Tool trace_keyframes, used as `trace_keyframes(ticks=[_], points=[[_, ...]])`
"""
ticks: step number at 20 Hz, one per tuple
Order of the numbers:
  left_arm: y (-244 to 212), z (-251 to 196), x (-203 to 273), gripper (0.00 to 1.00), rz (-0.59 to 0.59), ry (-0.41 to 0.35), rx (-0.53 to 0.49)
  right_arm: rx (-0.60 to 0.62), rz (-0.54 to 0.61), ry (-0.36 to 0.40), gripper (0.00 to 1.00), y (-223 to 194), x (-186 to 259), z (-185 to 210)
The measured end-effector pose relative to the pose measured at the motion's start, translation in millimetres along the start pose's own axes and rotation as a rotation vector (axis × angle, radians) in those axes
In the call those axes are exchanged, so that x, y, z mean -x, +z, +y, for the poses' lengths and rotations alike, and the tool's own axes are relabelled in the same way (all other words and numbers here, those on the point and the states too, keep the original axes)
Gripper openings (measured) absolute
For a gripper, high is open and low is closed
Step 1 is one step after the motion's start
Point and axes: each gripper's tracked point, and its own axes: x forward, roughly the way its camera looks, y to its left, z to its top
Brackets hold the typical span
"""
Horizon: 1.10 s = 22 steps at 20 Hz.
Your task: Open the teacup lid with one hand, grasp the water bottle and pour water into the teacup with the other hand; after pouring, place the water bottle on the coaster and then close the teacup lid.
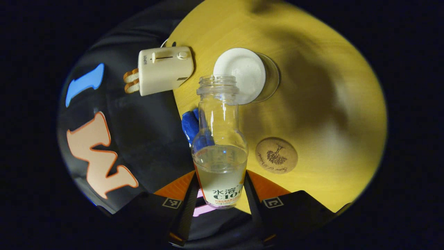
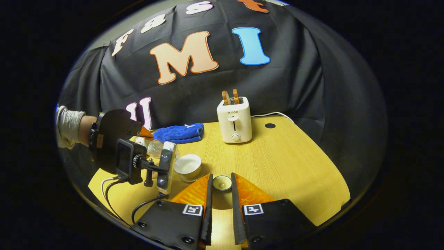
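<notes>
My left gripper (image 1: 221, 178) is shut on the clear water bottle (image 1: 220, 139) around its labelled lower part. The bottle has no cap and is partly full; its mouth points toward the teacup (image 1: 242, 74), whose white inside lies open. No stream of water shows. A round cork coaster (image 1: 276, 155) lies bare on the yellow table to the right of the bottle. In the right gripper view, my right gripper (image 2: 221, 177) is shut on the small round teacup lid (image 2: 222, 182), held just right of the open teacup (image 2: 188, 167). The left gripper (image 2: 121, 149) and bottle (image 2: 155, 147) hover left of the cup.
A cream toaster (image 2: 234, 119) with two bread slices stands at the back of the table (image 2: 284, 166), its cord trailing right. A folded blue cloth (image 2: 180, 133) lies at the back left. A sleeved hand (image 2: 71, 126) holds the left gripper. The table's edge runs close behind the toaster (image 1: 163, 69).
</notes>
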Motion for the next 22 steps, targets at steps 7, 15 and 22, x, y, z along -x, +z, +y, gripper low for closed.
trace_keyframes(ticks=[7, 15, 22], points=[[-7, -27, -4, 0.69, -0.089, -0.026, 0.333, 0.068, 0.002, 0.007, 0.27, 13, -5, 17], [-2, -32, -9, 0.69, -0.204, -0.010, 0.675, 0.122, 0.027, 0.030, 0.27, 13, -6, 39], [13, -19, -8, 0.69, -0.362, 0.062, 0.994, 0.142, 0.049, 0.039, 0.27, 13, -3, 52]])
